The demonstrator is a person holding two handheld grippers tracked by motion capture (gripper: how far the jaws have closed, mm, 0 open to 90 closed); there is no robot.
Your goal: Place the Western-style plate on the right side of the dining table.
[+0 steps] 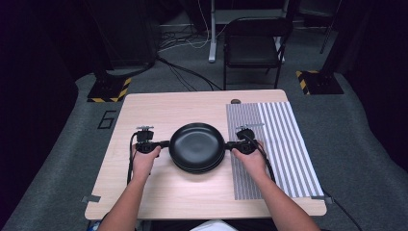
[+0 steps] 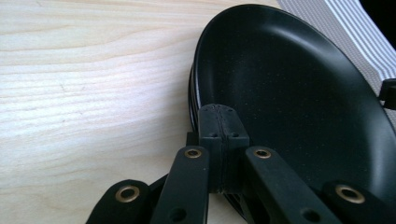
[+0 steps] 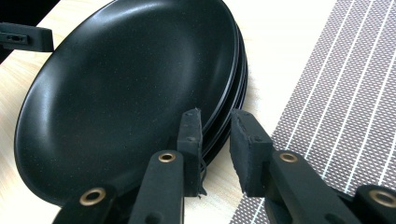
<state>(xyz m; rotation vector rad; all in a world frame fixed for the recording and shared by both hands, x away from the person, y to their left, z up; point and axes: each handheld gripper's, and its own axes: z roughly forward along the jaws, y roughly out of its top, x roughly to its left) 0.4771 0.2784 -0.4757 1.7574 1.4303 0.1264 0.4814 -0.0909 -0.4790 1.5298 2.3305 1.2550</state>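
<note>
A stack of black plates (image 1: 197, 147) is sitting on the light wooden table (image 1: 159, 110), roughly in the middle of it, with its right edge lying just beside the grey striped placemat (image 1: 279, 144) that is covering the right part of the tabletop. The person is holding the left gripper (image 1: 166, 143) at the stack's left edge and the right gripper (image 1: 228, 144) at its right edge, so the two are facing each other across the plates. In the left gripper view, the left gripper (image 2: 222, 128) is showing its pads pressed flat together at the plate rim, with nothing visibly caught between them; the stack of plates (image 2: 299, 93) is lying to one side of the pads and bare wood to the other. In the right gripper view, the right gripper (image 3: 215, 126) is standing with a narrow gap between its pads, and the edges of the lower plates (image 3: 130, 93) are lying in or just behind that gap; whether the pads are pressing on a rim cannot be told. Beyond the table, a dark folding chair (image 1: 255, 43) is standing on the grey floor, cables (image 1: 185, 72) are trailing across it, and two bases with yellow-and-black hazard stripes (image 1: 109, 89) are flanking the far corners.
</note>
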